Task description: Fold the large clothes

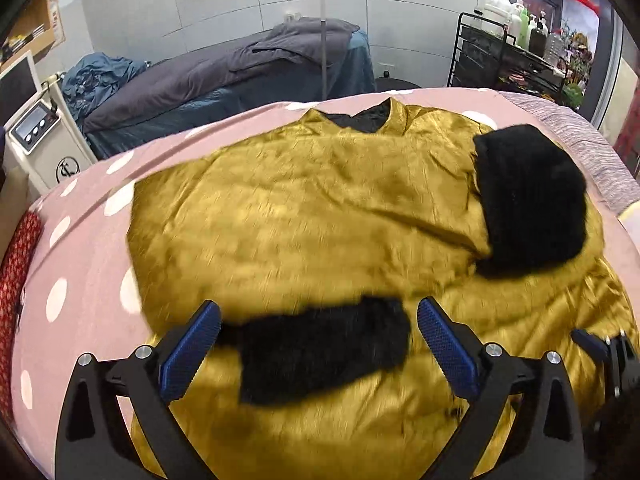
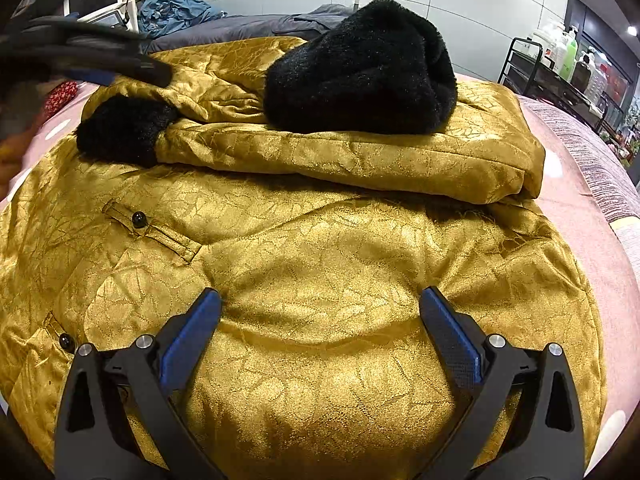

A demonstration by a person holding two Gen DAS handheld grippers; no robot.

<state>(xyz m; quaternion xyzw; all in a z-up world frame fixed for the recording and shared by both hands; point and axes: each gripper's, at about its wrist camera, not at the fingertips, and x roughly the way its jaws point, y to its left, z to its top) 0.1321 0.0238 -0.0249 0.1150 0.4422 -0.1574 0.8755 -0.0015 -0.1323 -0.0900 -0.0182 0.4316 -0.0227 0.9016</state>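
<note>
A large gold satin coat [image 1: 320, 208] lies spread on a pink polka-dot bed [image 1: 80, 264]. Both sleeves are folded across its body. One black fur cuff [image 1: 324, 352] lies just ahead of my left gripper [image 1: 318, 320], which is open and empty above it. The other black fur cuff [image 1: 528, 200] rests at the coat's right side. In the right wrist view my right gripper [image 2: 320, 308] is open and empty, low over the coat's lower panel [image 2: 320, 320]. The big fur cuff [image 2: 360, 68] sits on the folded sleeve [image 2: 360, 160] beyond. The left gripper [image 2: 100, 64] shows at the upper left.
A second bed with a grey duvet [image 1: 224, 64] stands behind. A white machine [image 1: 44, 136] is at the left. A black wire cart with bottles [image 1: 504, 52] is at the back right. A red patterned cloth [image 1: 16, 264] lies on the bed's left edge.
</note>
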